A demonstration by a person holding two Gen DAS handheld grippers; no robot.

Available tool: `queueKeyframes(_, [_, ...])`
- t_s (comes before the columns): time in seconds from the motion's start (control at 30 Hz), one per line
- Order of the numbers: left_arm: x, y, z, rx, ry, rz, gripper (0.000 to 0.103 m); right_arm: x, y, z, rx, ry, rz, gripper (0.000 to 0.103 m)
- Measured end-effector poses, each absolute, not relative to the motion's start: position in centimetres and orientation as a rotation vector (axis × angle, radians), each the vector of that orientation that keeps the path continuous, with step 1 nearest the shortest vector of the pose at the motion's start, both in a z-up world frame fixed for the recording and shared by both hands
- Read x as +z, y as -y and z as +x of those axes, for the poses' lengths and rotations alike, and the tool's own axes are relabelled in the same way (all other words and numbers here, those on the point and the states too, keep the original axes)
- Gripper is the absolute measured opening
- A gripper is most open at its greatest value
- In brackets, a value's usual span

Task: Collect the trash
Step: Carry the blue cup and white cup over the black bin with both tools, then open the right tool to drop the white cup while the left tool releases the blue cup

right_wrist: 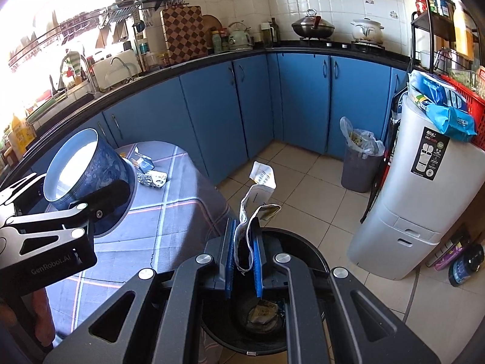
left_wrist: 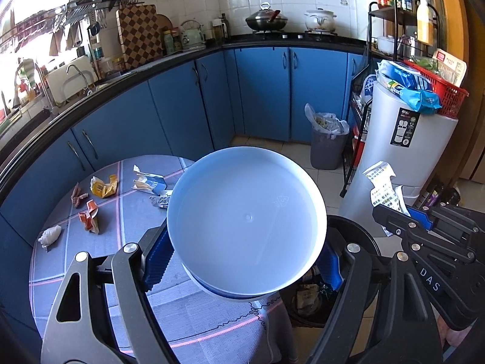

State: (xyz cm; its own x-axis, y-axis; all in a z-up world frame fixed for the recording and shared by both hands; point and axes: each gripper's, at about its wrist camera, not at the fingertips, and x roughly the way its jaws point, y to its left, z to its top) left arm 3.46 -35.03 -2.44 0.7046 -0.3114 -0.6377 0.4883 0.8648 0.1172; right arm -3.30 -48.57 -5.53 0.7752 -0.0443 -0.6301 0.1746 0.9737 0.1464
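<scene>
My left gripper (left_wrist: 242, 261) is shut on a white-lined blue tub (left_wrist: 247, 221), held tilted above the table edge; the tub also shows in the right wrist view (right_wrist: 91, 170). My right gripper (right_wrist: 245, 239) is shut on a crumpled white printed paper (right_wrist: 257, 194) and holds it over a black bin (right_wrist: 266, 312) with trash inside. The same paper shows in the left wrist view (left_wrist: 383, 188). Several wrappers lie on the checked tablecloth: a yellow one (left_wrist: 103, 186), an orange one (left_wrist: 89, 217), a white wad (left_wrist: 50, 236), a blue-white carton (left_wrist: 148, 182), a foil blister (right_wrist: 151, 179).
The round table (left_wrist: 91, 273) stands by blue cabinets (left_wrist: 263, 91). A grey lined waste bin (left_wrist: 327, 142) stands in the corner. A white appliance (right_wrist: 412, 200) with a red basket (left_wrist: 439, 88) stands at the right. Tiled floor lies between.
</scene>
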Motion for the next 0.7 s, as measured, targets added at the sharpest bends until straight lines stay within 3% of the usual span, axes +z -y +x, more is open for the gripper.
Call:
queueKeyframes(0.33, [-2.77, 34.59, 3.93, -0.441, -0.663, 0.279, 0.078, -5.37, 48.05, -3.17, -0.158, -0.656, 0.173, 0.014])
queueKeyframes(0.4, [-2.74, 34.51, 3.98, -0.440, -0.664, 0.276, 0.078, -5.45, 48.11, -3.00, -0.179, -0.666, 0.164, 0.027])
queueKeyframes(0.47, [-2.74, 34.47, 4.03, -0.440, -0.666, 0.273, 0.078, -5.45, 48.20, -3.08, -0.197, -0.661, 0.157, 0.083])
queueKeyframes(0.5, [-2.74, 34.46, 4.02, -0.440, -0.665, 0.274, 0.078, -5.19, 48.25, -3.62, -0.217, -0.622, 0.155, 0.089])
queueKeyframes(0.7, [-2.63, 34.61, 4.11, -0.443, -0.668, 0.277, 0.078, -4.98, 48.47, -3.64, -0.227, -0.629, 0.150, 0.090])
